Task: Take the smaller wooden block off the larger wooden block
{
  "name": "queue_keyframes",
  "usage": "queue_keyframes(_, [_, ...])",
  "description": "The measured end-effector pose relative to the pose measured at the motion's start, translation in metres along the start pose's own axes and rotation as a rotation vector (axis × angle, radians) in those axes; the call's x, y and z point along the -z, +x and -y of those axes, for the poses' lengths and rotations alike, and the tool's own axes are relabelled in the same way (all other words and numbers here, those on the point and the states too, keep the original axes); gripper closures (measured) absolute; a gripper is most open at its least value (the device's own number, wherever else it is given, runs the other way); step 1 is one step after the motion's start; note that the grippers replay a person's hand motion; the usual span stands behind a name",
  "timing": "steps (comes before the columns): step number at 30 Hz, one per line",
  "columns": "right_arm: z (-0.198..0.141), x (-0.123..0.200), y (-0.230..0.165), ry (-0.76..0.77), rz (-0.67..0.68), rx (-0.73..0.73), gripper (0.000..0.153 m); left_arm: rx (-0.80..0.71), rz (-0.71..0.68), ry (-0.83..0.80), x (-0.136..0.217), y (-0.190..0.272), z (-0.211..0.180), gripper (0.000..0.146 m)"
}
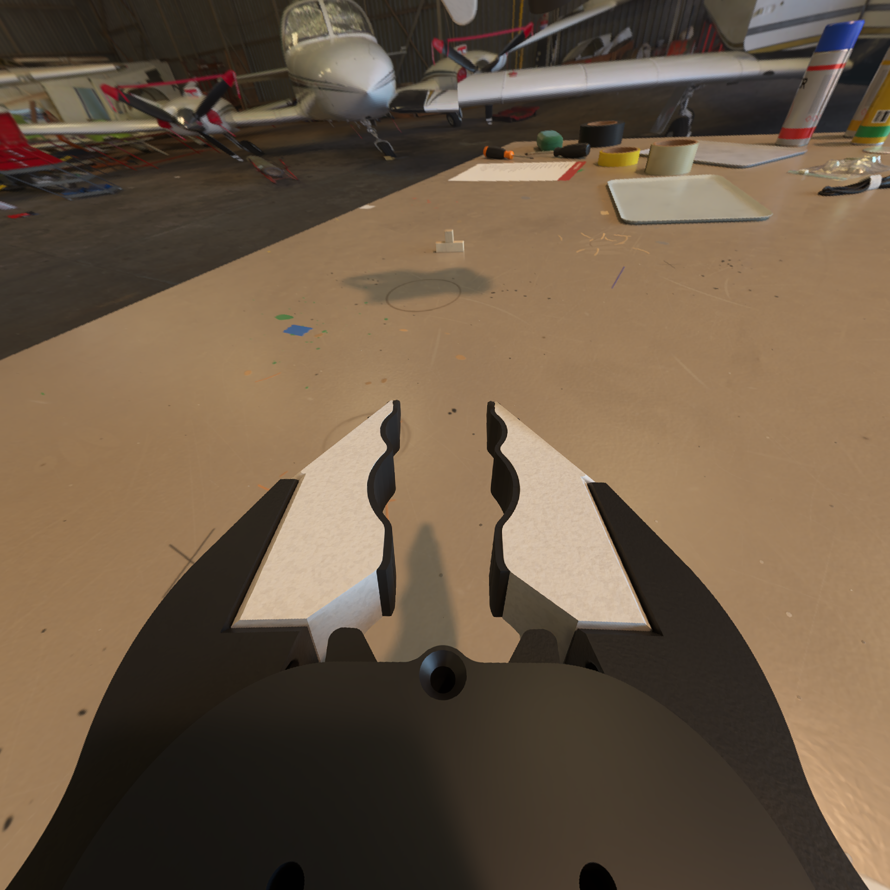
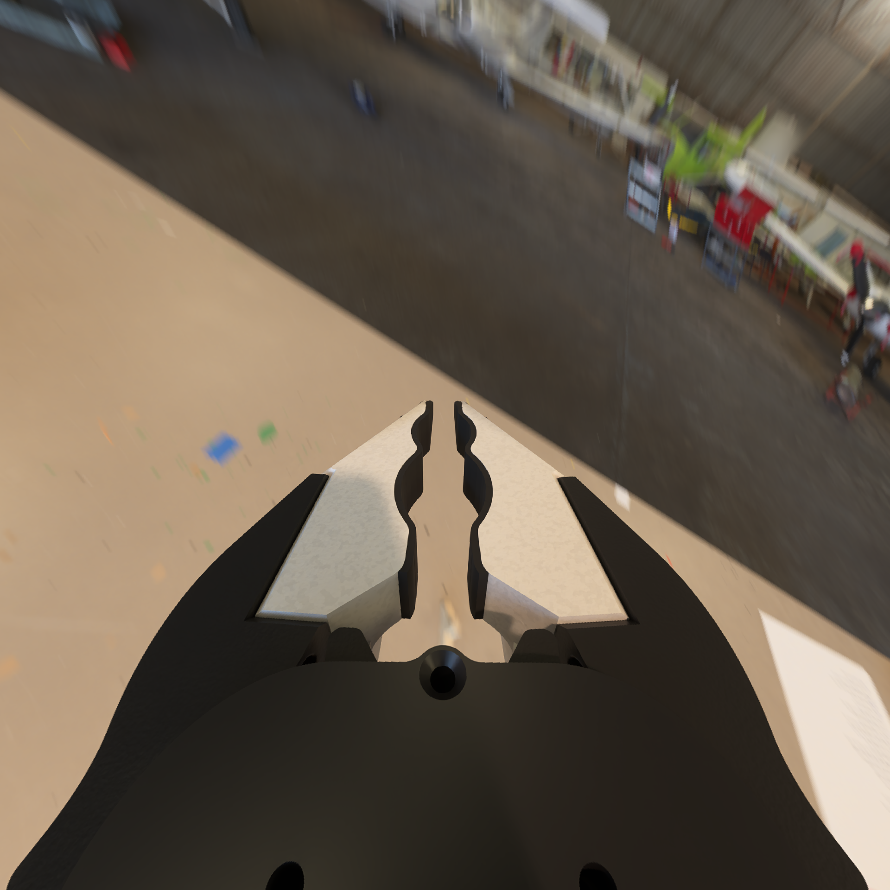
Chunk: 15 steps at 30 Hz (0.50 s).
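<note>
While the left gripper [image 1: 443, 409] hovers spread and empty over the table [image 1: 578, 385], the smaller wooden block [image 1: 449, 235] sits atop the larger wooden block [image 1: 450, 246] well ahead; the right gripper [image 2: 443, 409], nearly closed, holds nothing.

Pale cream blocks [image 1: 449, 243] on a tan, paint-speckled table [image 1: 578, 361].

bare table [image 1: 554, 366] leading to stacked blocks [image 1: 449, 243], tray [image 1: 688, 200] and tape rolls [image 1: 669, 156] beyond
</note>
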State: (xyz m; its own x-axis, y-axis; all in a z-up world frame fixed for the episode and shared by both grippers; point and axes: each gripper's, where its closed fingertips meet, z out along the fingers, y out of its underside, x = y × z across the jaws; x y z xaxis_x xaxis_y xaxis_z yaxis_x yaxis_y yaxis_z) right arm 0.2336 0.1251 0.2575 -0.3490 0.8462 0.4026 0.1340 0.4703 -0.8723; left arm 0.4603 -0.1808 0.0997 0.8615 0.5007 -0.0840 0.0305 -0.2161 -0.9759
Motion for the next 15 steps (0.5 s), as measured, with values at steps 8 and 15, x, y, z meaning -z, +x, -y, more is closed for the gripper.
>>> queue_keyframes(8, [-0.164, -0.011, -0.004, -0.584, 0.259, -0.069, 0.130, -0.034, 0.000, -0.042, -0.005, 0.005, -0.010, 0.111])
queue_keyframes(15, [-0.206, -0.022, -0.025, -0.725, 0.373, 0.004, 0.130, -0.061, 0.029, -0.065, -0.007, 0.004, -0.013, 0.112])
